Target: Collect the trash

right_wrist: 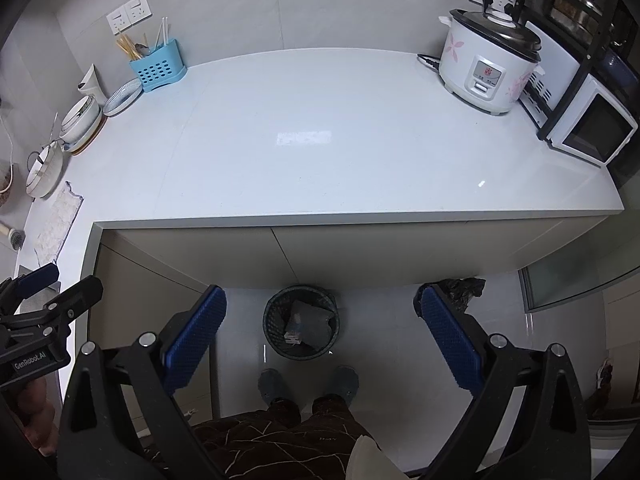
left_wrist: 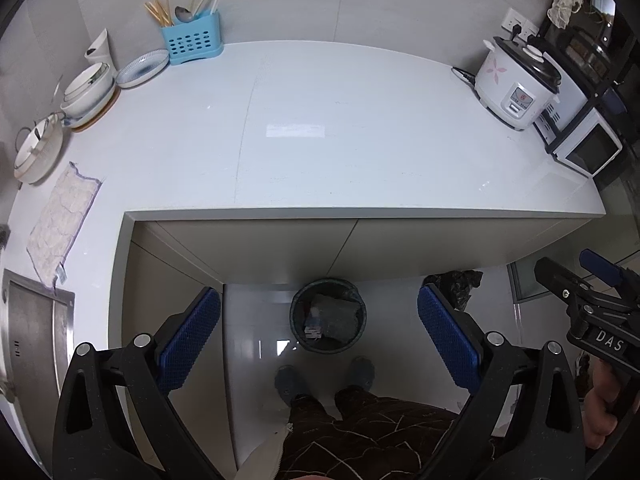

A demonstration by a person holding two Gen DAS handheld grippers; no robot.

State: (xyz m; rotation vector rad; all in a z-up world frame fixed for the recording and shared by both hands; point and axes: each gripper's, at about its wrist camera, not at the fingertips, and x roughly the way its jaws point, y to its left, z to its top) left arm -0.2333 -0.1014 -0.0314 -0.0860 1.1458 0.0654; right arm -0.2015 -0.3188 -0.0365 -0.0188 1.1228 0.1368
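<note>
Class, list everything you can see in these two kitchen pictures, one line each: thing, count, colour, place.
Round mesh waste bin: one, dark, floor below counter, holding trash.
Crumpled bag: one, black, floor right of bin.
Rice cooker: one, white, black lid, counter right.
Microwave oven: one, white, far right.
Perforated plastic utensil holder: one, blue, counter back left.
Stacked bowls: white, counter left.
Dishcloth: one, pale, beside sink.
Slippers: two, grey, person's feet.
Left gripper: open, empty.
Right gripper: open, empty.

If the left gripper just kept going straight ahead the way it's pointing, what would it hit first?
Probably the white countertop: the open left gripper faces its bare middle, with nothing between. The trash bin on the floor lies lower in view, so likely off that line, though depth is unclear.
</note>
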